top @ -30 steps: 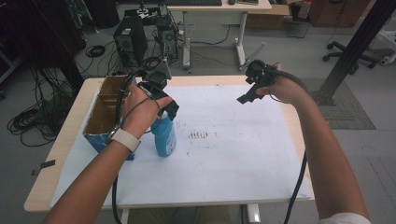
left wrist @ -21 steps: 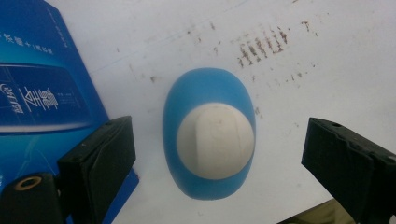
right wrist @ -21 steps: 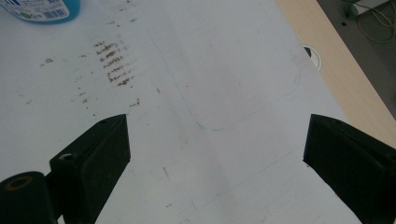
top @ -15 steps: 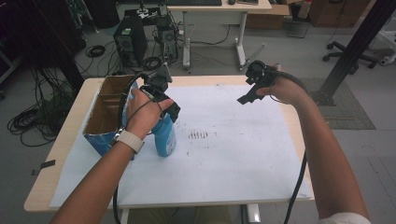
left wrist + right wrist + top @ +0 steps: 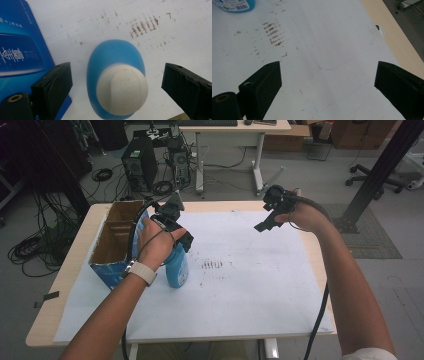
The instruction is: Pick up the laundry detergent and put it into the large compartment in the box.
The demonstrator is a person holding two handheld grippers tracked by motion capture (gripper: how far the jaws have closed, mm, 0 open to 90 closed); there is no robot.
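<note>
At the left of the bench stands an open cardboard box with blue outer sides, resting on the white sheet that covers most of the top. Just beside the box, on its right, a blue bottle with a white cap stands upright on the sheet. The left hand-held gripper hangs directly above it; in the left gripper view its jaws stand wide apart, one on each side of the cap and clear of it, with the box's blue wall close by the left jaw. To the right of the bottle, a patch of short brown marks stains the sheet. Farther right, well apart from the bottle, the right hand-held gripper is held above the far part of the sheet, its jaws wide apart with nothing between them but bare paper, faint blue pen lines and the wooden edge of the bench.
</note>
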